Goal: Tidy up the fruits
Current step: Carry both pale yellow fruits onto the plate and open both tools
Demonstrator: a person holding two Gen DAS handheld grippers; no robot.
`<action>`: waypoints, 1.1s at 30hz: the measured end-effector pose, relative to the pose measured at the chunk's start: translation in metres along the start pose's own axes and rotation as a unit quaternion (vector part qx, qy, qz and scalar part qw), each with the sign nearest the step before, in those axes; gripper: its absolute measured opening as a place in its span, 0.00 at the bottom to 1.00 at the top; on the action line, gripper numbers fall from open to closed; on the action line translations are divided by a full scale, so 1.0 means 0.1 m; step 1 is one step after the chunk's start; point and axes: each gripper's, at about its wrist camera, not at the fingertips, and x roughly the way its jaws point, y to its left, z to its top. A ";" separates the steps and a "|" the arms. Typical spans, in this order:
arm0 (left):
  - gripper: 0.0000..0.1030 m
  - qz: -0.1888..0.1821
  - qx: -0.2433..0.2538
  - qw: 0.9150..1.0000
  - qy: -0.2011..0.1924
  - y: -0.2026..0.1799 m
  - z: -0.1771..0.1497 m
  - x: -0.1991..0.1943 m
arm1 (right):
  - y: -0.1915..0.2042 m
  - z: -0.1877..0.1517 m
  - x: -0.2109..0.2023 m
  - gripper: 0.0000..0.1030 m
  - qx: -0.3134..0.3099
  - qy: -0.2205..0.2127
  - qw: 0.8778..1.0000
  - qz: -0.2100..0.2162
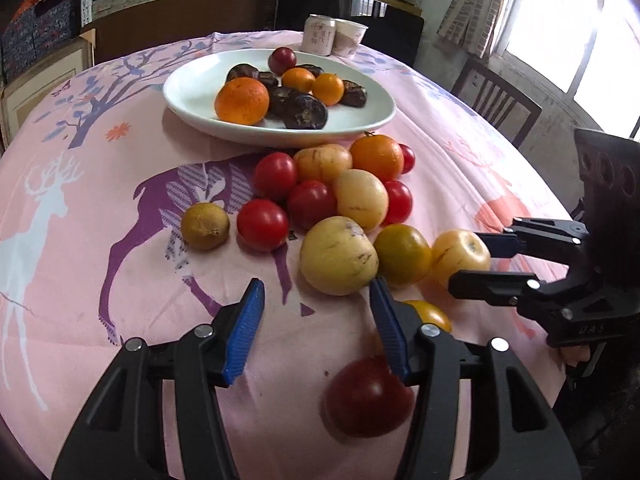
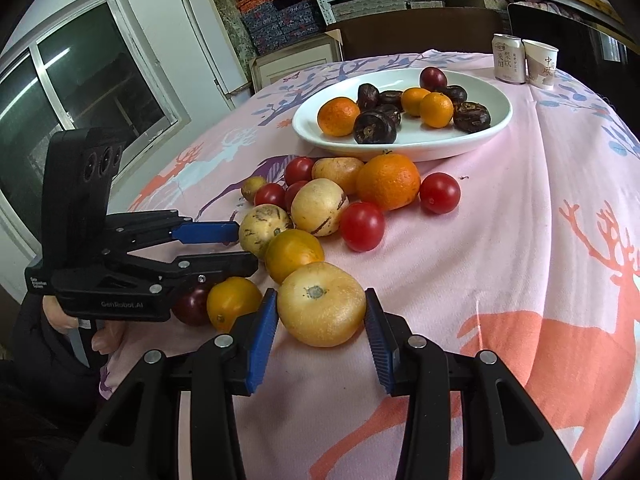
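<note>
My left gripper (image 1: 316,286) hangs open over bare cloth, nothing between its blue pads. A dark red fruit (image 1: 368,396) lies on the cloth under its right finger. The pads of my right gripper (image 2: 320,308) press both sides of a pale yellow round fruit (image 2: 320,304), which rests on the cloth. That grip also shows at the right of the left wrist view, right gripper (image 1: 482,262) on the fruit (image 1: 460,256). A pile of red tomatoes (image 1: 262,230), yellow fruits (image 1: 338,256) and an orange (image 1: 376,158) lies before a white plate (image 1: 180,92) with oranges and dark chestnuts.
A drinks can (image 1: 318,34) and a paper cup (image 1: 350,36) stand behind the plate. A wooden chair (image 1: 496,100) is at the table's far right edge. A small yellow-orange tomato (image 2: 232,300) sits beside the left gripper (image 2: 246,246). Shelves line the back wall.
</note>
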 end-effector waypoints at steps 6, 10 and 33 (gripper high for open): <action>0.43 0.015 0.040 0.999 -0.012 -0.17 0.06 0.03 | -0.01 -0.01 0.00 0.42 0.004 0.000 1.000 0.001; 0.39 0.024 0.055 0.998 -0.016 -0.24 0.09 0.04 | -0.04 0.00 0.00 0.42 0.011 0.001 1.000 0.003; 0.38 0.034 0.017 0.997 -0.064 -0.09 0.08 -0.17 | -0.08 -0.01 -0.10 0.42 0.017 -0.022 0.999 0.018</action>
